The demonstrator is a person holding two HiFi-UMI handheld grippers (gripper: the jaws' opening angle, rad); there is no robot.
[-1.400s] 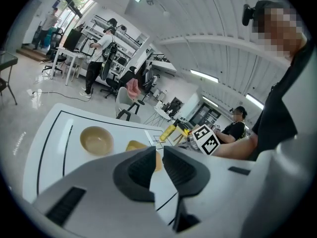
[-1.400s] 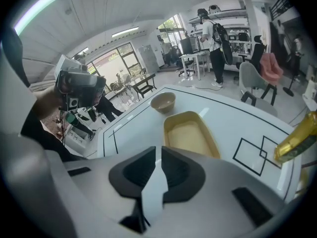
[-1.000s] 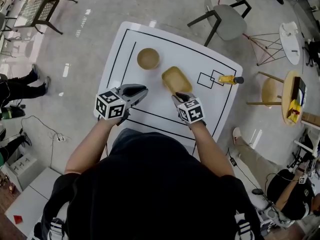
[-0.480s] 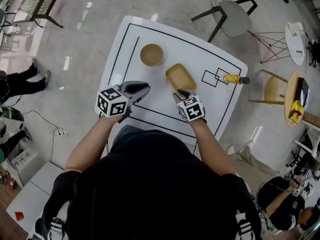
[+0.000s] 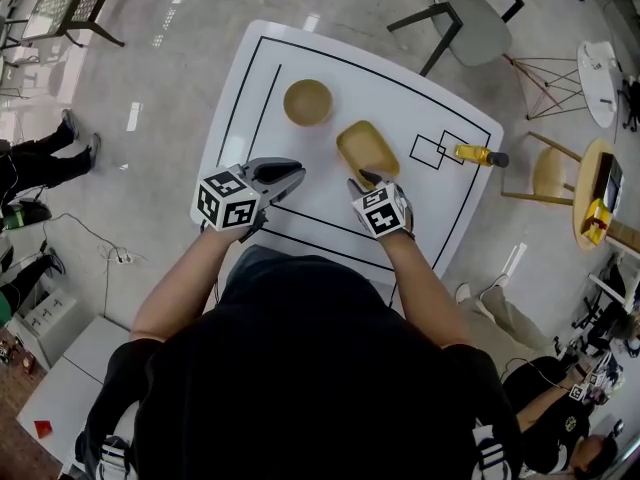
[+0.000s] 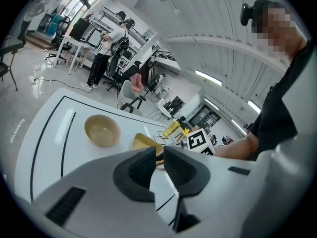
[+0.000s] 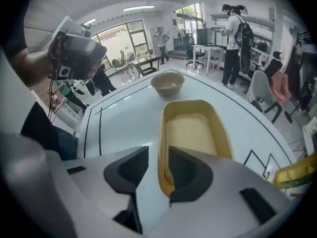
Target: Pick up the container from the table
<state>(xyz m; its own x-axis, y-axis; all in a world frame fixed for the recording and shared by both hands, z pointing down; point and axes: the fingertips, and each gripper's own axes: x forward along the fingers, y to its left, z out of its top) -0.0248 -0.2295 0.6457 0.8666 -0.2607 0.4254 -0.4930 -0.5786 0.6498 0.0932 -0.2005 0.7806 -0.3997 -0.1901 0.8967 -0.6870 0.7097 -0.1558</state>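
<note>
The pick-up is not yet done: the container (image 7: 193, 133) sits flat on the table (image 5: 250, 98), and the right gripper (image 7: 158, 155), whose jaws have just been opening and stand wide, straddles its near wall, one jaw inside and one outside, so closing and lifting are left. The container looks empty, as does the bowl (image 7: 167, 83) well beyond the jaws. The left gripper (image 6: 159, 155) hangs off to the side, its jaws narrowly apart on nothing.

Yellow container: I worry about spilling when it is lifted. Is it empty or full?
Empty: the right gripper view looks into the container and shows only its bare yellow floor.
</note>
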